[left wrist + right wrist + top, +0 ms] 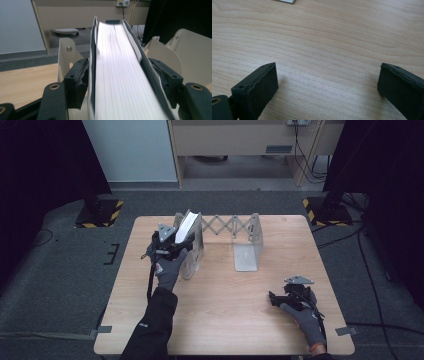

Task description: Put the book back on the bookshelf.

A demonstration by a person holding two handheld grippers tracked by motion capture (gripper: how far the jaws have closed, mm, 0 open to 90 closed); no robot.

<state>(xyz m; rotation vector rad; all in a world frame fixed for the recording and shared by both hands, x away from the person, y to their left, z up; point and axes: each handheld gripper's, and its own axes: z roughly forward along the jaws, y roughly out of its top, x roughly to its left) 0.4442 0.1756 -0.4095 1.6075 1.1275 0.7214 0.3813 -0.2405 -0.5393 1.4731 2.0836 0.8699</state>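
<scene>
The wooden counter (225, 320) stands on dark carpet, and your own edge of it is bare.

Nearest you, on your right, the right tool (279, 299) rests low over plain wood with its jaws spread wide and nothing between them. It sits well apart from the work.

Farther in on your left, the left tool (177, 244) is at the book (186, 226), which stands on edge in the leftmost bay of the folding metal rack (247, 251). In the left gripper view the book (120, 75) lies between the jaws, which are slightly spread. The pad on that view's left stands just off the dark cover. The other pad is close against the opposite cover, though it doesn't appear to press.

The relation that matters is the book's long axis. It runs straight ahead from the left tool, away from you. The white page edge faces up, and the book tilts a little, leaning on the rack's divider (66, 53).

Because the book lies dead ahead between the jaws, your way out is probably straight back along that axis, toward yourself. A sideways drift would likely drag a cover and tip the book out of its bay. The left hand (167, 270) is the one in place for this. Beyond the book, the rest of the rack stretches to your right with its bays open.
</scene>
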